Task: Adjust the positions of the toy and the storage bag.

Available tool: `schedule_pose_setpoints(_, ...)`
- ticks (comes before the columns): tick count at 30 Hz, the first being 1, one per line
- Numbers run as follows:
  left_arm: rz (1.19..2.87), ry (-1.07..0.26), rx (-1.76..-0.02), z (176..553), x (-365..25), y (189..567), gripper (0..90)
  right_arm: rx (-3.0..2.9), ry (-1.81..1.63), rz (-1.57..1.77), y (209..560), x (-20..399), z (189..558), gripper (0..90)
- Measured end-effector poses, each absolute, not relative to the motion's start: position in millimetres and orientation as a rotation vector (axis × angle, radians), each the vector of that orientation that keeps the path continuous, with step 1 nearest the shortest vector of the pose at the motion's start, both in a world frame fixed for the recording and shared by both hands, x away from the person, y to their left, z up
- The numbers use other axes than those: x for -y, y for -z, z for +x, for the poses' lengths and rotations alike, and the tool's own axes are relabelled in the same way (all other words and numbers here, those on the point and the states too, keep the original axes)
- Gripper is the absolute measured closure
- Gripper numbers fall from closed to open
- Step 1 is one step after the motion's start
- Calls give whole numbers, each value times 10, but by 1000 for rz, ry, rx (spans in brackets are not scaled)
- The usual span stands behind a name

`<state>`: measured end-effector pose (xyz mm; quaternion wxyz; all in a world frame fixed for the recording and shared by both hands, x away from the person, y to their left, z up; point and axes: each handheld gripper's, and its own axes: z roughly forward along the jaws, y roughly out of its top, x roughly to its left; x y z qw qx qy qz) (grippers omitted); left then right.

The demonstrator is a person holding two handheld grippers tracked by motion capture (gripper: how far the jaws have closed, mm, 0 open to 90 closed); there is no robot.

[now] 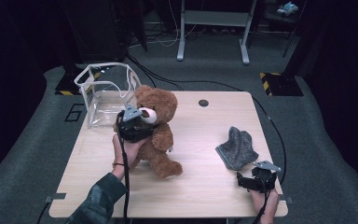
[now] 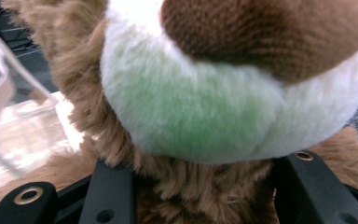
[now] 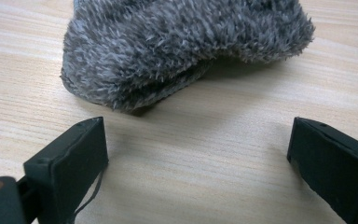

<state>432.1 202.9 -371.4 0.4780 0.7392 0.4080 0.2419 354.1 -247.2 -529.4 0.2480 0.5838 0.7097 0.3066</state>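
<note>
The left gripper (image 1: pixel 137 122) is clamped on the teddy bear (image 1: pixel 158 128). The right gripper (image 3: pixel 198 154) rests with jaws apart, near the grey cloth (image 3: pixel 182 46).

We see a teddy bear (image 1: pixel 157 128) in warm brown plush, its muzzle (image 2: pixel 223 102) white with a faint green cast and its nose (image 2: pixel 265 32) a darker brown. We see a fuzzy sock (image 1: pixel 236 147) in mottled grey, flecked with lighter fibres. We note a clear plastic box (image 1: pixel 105 93) edged in white. The table (image 1: pixel 205 186) shows pale wood grain. Both grippers, left (image 1: pixel 131 125) and right (image 1: pixel 256 179), are black with grey top plates. The floor (image 1: pixel 326 140) is grey.
</note>
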Motion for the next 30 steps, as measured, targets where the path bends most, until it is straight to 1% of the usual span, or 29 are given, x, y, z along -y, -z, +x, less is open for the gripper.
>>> schedule_pose_setpoints(15, 1787, -601, -1087, 4152, -2598, 3697, 548, -1931, -833, 1591, 5295, 2468, 3541, 41)
schedule_pose_setpoints(30, 1818, -598, -1163, 3954, -3014, 3734, 548, -1930, -833, 1591, 5295, 2467, 3541, 41)
